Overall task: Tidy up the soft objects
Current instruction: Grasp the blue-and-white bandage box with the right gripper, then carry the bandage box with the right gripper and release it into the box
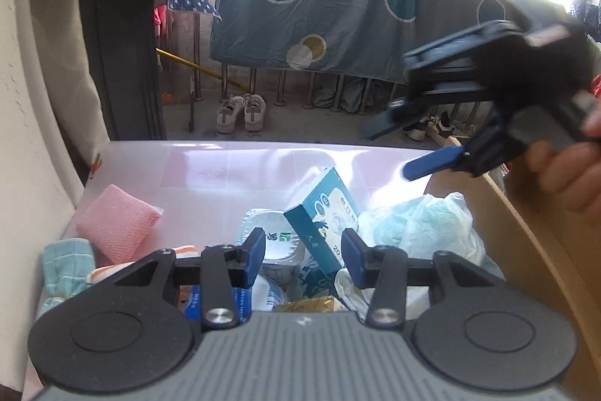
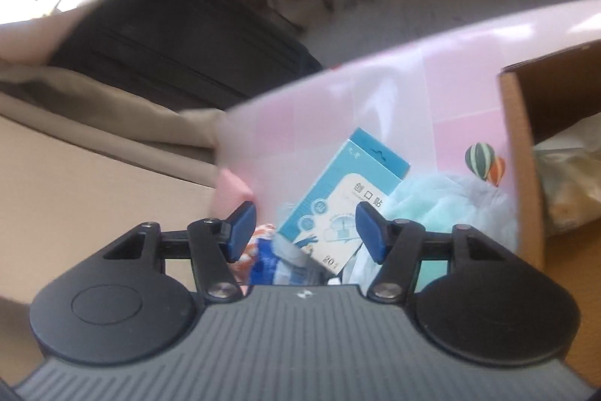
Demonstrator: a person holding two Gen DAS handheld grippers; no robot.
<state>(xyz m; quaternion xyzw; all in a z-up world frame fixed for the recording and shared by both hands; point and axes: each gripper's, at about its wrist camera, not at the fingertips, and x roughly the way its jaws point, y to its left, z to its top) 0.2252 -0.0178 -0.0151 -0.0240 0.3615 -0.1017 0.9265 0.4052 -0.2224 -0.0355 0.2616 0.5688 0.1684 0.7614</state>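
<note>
Two tongs, left tongs (image 1: 302,256) and right tongs (image 2: 305,230), both spread, nothing pinched. Landmark: cardboard box (image 1: 533,250). Inside box: pale blue plastic bag (image 1: 420,220). Just left of box: bandage carton (image 1: 325,213), foil-lid cup (image 1: 270,232). Well left: pink sponge (image 1: 118,222), teal cloth (image 1: 67,260), both loose on pink surface (image 1: 210,171). Judged early; most soft items unsorted.

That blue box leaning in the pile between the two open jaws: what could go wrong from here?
Both grippers are empty and open. The blue box leans on the clear tub and the crumpled plastic bag, so tugging the bag may topple it. The box is stiff, so it could get grabbed instead of the pink sponge. The right gripper is blurred and could bump the cardboard box.
</note>
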